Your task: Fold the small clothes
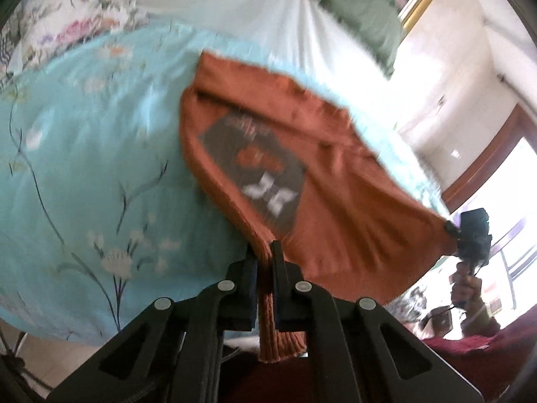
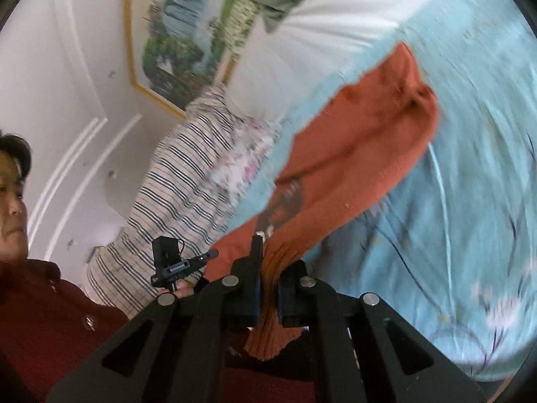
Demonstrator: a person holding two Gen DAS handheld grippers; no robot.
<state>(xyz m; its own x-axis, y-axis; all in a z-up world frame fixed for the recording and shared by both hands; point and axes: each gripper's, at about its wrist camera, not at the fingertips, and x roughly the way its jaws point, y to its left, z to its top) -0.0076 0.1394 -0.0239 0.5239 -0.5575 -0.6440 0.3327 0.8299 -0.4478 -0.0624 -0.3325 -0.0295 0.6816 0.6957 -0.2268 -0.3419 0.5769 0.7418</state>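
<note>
Bright daylight floods from a glaring window (image 1: 517, 235); both fisheye views are motion-blurred, edges bent and dark.

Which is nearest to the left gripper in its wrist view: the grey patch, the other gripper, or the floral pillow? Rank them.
From the left gripper:
1. Grey patch on the orange garment, just ahead.
2. Right gripper, pinching the garment's right corner.
3. Floral pillow, far upper left.

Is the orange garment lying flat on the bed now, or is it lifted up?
Lifted at its near edge. The left gripper and right gripper each pinch the orange garment's ribbed hem; the far part seems to rest on the blue bedsheet.
</note>
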